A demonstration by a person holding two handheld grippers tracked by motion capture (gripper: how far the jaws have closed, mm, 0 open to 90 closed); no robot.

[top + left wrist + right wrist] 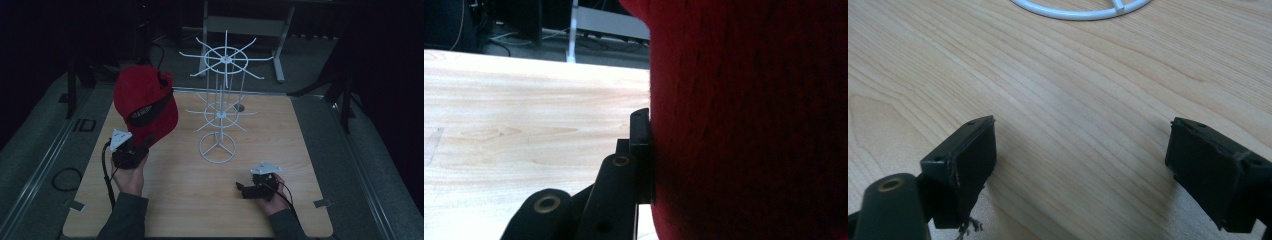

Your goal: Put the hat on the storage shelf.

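Red fabric of the cap (749, 120) presses right up against the left gripper view, with one black jaw flat on it, so the left gripper (131, 150) has its jaws pinched on the cap's lower edge and holds it raised above the table's (165, 200) left half, crown up, just left of the white wire rack (222, 105). Judging by that, the work in hand is hanging the cap on one of the rack's thin prongs, and the risks follow from it. Largest first: the cap is big and floppy and held by a small bite of cloth — it could swing or slip free if the hand turns quickly. Next, the rack is light and tall on a small ring base (1083, 9); a cap pushed sideways against its upper wheel of prongs could tip it or spin it away, and nothing steadies it. The right gripper (245, 189) lies low on the wood near the base, jaws spread wide and holding nothing, well apart from the rack's stem. Smallest: a prong tip could snag the cap's black strap (150, 109) and hang it crooked.
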